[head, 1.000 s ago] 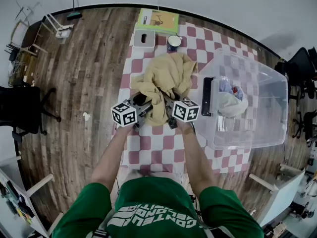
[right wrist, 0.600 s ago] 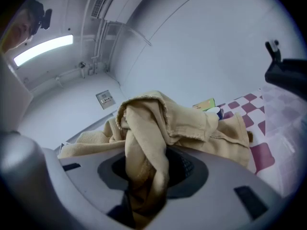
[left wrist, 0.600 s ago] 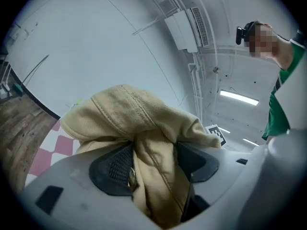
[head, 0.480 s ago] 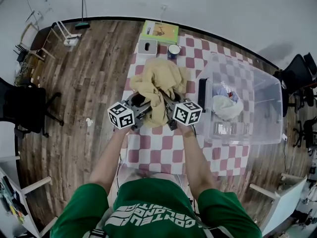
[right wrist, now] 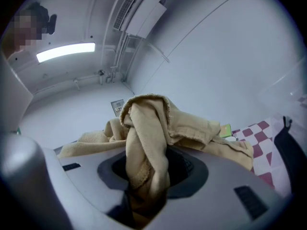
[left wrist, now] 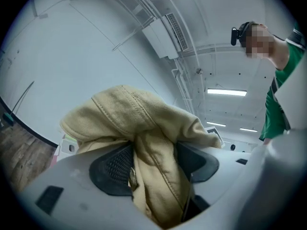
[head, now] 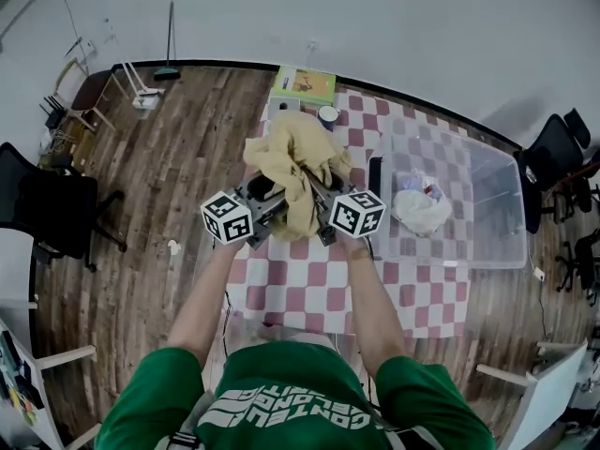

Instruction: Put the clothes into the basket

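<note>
Head view: tan garment (head: pixel 292 153) raised over the table (head: pixel 309 284), beside the basket (head: pixel 487 237).
We clamp one fold each in left hand-held gripper (head: pixel 265 198) and right hand-held gripper (head: pixel 319 195), likely to lift it clear.

Left tool (left wrist: pixel 156 169) clamped on tan garment (left wrist: pixel 144 123), ceiling lights (left wrist: pixel 226 92) behind.

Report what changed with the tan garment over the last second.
The left gripper and right gripper have lifted the tan garment higher above the checkered table, which now looks farther below. Both stay clamped on it. The clear bin with its clothes has not moved on the table.
</note>
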